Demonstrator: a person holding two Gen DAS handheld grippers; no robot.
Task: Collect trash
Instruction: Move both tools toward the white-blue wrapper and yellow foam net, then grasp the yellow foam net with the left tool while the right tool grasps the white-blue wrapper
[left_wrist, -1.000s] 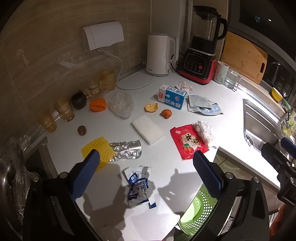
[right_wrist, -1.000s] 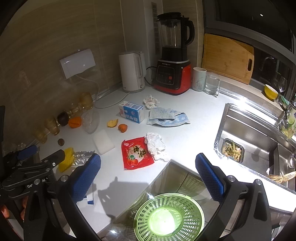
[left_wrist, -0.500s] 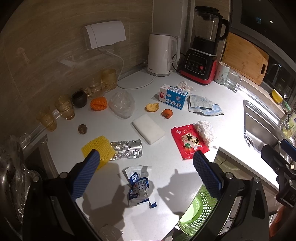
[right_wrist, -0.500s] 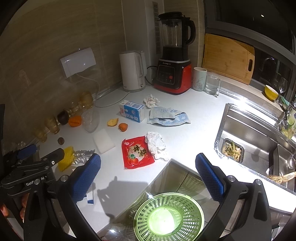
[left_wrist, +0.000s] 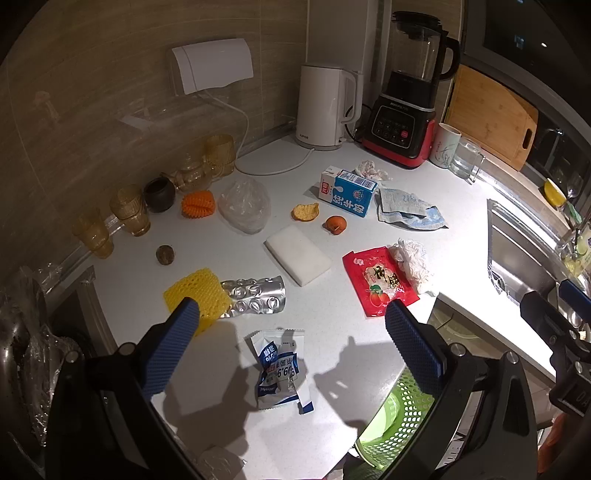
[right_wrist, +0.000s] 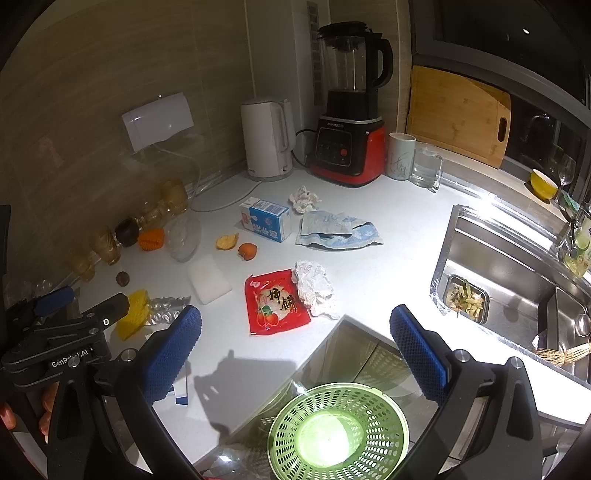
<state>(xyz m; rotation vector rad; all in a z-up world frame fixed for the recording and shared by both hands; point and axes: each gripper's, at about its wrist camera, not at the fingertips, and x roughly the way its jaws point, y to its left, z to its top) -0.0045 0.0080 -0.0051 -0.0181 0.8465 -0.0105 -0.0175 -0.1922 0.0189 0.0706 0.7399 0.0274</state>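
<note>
Both your grippers hover with jaws wide, nothing collected; lower the left gripper onto the torn white wrapper first.

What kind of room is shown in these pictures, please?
Most likely a home kitchen. A white electric kettle and a red blender stand against the wall on a white countertop, and a stainless steel sink is set into it on the right.

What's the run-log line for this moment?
phase: pre-grasp | left gripper: open, empty, above blue-white wrapper | right gripper: open, empty | green basket: empty, below counter edge
</note>
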